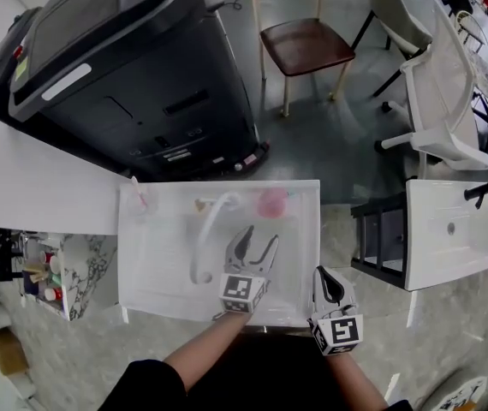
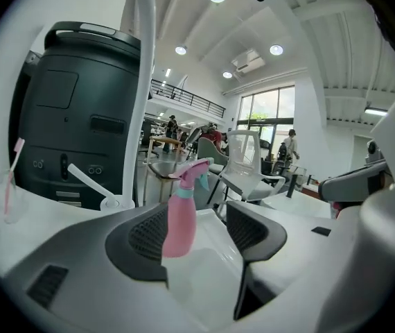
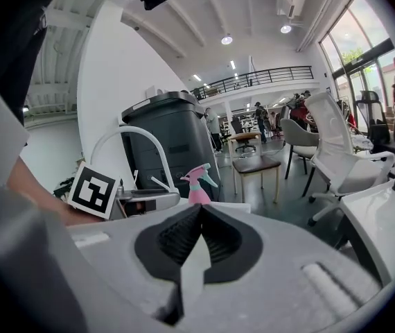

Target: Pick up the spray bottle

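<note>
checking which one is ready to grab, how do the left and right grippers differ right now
The left gripper has its jaws apart; the right gripper has them shut. The left reaches over the white sink, lined up on the pink spray bottle; the right sits back at the near rim. Both hold nothing.
</note>
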`<state>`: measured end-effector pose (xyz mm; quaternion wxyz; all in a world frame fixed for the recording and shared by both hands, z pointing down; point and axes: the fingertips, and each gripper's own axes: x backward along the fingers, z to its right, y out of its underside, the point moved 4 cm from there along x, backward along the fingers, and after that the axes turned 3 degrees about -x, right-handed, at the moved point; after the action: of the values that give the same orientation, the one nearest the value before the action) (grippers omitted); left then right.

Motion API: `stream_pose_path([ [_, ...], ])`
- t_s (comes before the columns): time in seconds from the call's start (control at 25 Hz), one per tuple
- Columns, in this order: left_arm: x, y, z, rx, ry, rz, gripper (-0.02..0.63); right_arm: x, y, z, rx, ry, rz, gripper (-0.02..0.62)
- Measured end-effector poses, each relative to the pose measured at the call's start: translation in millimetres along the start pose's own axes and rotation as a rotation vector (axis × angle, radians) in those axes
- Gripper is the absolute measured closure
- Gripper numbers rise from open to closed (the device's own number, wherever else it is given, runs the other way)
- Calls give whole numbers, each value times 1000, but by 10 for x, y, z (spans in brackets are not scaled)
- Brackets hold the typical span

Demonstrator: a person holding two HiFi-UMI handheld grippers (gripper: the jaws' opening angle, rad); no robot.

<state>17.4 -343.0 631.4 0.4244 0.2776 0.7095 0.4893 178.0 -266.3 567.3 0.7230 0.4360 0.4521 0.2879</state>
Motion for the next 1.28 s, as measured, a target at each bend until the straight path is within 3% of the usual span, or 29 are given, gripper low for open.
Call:
stream_pose_path([
  [0.08, -98, 56, -38, 19, -8, -21, 312, -66, 0, 25, -9, -4, -15, 597],
  [0.2, -302, 125, -84, 16, -5, -54, 289, -180, -19, 93, -17, -5, -27, 597],
  [0.4, -683, 282, -198, -78, -17, -95, 254, -324, 10, 245, -19, -2, -41, 597],
  [0.64, -1037, 353, -312, -98, -9, -111, 206, -416, 103, 404, -48, 4, -73, 597],
  [0.96, -1451, 461, -413, -91, -42, -119, 199, -367, 141, 455, -47, -11, -84, 597],
  [1.28, -1504, 424, -368, -50, -26, -125, 199, -198, 67, 767, -70, 80, -40, 597],
])
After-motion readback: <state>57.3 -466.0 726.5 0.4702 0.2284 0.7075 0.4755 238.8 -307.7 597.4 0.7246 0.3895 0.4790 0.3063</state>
